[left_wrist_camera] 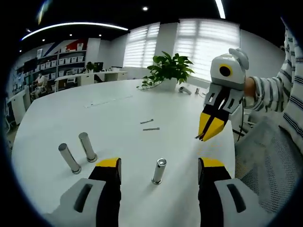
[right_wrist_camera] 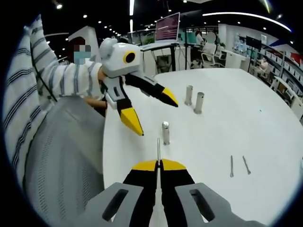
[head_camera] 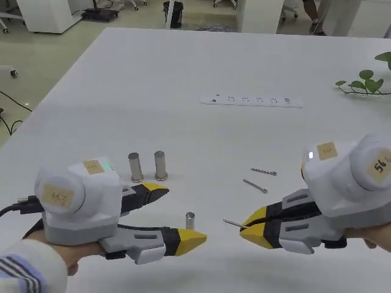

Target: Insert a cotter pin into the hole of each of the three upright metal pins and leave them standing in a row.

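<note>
Three upright metal pins stand on the white table: one near me [head_camera: 190, 220] [left_wrist_camera: 159, 170] [right_wrist_camera: 165, 133] and two farther back [head_camera: 135, 167] [head_camera: 160, 165]. My left gripper [head_camera: 181, 213] [left_wrist_camera: 159, 169] is open, its yellow tips either side of the near pin without touching it. To the right of that pin my right gripper [head_camera: 249, 229] [right_wrist_camera: 159, 165] is shut on a cotter pin [head_camera: 232, 223] [right_wrist_camera: 158, 149], whose free end points at the near pin from a short gap. Two more cotter pins [head_camera: 263, 172] [head_camera: 255, 185] lie on the table to the right.
A white power strip [head_camera: 251, 101] lies farther back across the table. A green plant [head_camera: 365, 81] sits at the far right edge. Beyond the table are office floor, chairs and cables.
</note>
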Demonstrator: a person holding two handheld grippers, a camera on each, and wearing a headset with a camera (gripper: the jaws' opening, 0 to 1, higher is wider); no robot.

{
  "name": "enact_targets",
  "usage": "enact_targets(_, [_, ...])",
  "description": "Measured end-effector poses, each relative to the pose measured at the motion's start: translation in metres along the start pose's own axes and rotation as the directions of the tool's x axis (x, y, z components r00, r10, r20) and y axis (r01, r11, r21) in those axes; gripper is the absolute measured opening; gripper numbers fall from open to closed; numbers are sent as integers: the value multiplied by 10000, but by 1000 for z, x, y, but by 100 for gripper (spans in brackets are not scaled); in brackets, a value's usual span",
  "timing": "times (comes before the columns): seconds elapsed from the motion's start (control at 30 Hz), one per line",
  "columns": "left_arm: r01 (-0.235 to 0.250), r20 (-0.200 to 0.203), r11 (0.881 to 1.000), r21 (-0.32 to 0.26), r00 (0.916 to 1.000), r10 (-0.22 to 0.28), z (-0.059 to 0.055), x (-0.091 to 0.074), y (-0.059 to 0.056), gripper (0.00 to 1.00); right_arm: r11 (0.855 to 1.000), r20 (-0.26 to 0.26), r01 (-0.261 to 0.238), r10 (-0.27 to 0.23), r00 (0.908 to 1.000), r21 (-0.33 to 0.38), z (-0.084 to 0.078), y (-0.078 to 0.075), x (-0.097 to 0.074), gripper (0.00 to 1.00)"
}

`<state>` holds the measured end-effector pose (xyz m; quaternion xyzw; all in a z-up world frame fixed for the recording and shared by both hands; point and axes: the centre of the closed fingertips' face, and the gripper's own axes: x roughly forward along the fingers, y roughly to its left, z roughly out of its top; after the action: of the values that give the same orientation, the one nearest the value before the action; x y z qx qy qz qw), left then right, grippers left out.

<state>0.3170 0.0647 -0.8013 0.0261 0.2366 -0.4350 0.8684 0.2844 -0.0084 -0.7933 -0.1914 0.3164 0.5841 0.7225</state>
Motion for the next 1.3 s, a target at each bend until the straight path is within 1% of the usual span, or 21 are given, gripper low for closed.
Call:
enact_targets(0.03, [-68, -68, 10000, -12, 10000, 68, -2, 1, 1, 63, 10000, -19, 9, -8, 10000, 42, -1, 0, 1, 3])
enact_targets(0.1, [-144, -69, 9999, -24, 9999, 143, -4, 2, 3, 63, 9999, -98, 51, -50, 9999, 89, -2, 0, 4, 3])
enact_targets(0.17, [-98, -55, 9999, -42, 9999, 97, -6, 3, 3, 63, 9999, -196, 84, -83, 9998, 56, -4, -1, 6, 3])
enact_targets(0.27, [-65, -237, 10000, 10, 9997, 65, -12, 7, 3, 62, 9999, -306, 100, -99, 9995, 49, -3, -4, 9, 3])
enact_targets(0.37, [-42, -344, 10000, -75, 9994, 39, -16, 9, 3, 61, 9999, -480, 168, -169, 9987, -12, -4, -7, 11, 3])
enact_targets(0.53, [13, -386, 9999, -127, 9993, -18, -21, 12, 2, 59, 9998, -629, 159, -166, 9979, -117, -2, -11, 12, 3])
enact_targets(0.63, [124, -393, 9998, -138, 9991, -129, -22, 15, 0, 55, 9996, -769, 164, -180, 9969, -211, -3, -13, 15, 3])
enact_targets(0.73, [361, -591, 9992, -145, 9976, -369, -27, 19, -3, 50, 9996, -851, 106, -127, 9963, -246, -3, -14, 19, 3])
enact_targets(0.77, [432, -636, 9988, -209, 9970, -445, -28, 19, -5, 47, 9996, -874, 85, -107, 9961, -254, -3, -14, 20, 3])
enact_targets(0.83, [476, -619, 9983, -350, 9968, -497, -29, 22, -5, 42, 9995, -924, 38, -67, 9957, -315, -3, -14, 22, 3])
enact_targets(0.93, [620, -548, 9978, -221, 9965, -632, -29, 26, -7, 40, 9990, -1104, -123, 74, 9939, -440, -4, -13, 25, 3])
enact_targets(1.07, [765, -577, 9967, -289, 9953, -780, -30, 32, -6, 35, 9982, -1299, -239, 165, 9914, -553, -6, -15, 28, 3])
enact_targets(1.13, [647, -521, 9974, -305, 9964, -663, -28, 33, -4, 33, 9979, -1360, -305, 225, 9905, -571, -6, -16, 29, 3])
enact_targets(1.17, [572, -462, 9982, -170, 9972, -580, -27, 35, -3, 31, 9978, -1382, -340, 257, 9901, -578, -6, -16, 29, 3])
enact_targets(1.3, [632, -444, 9979, -155, 9970, -638, -27, 38, -3, 26, 9969, -1505, -425, 321, 9881, -667, -6, -17, 33, 3])
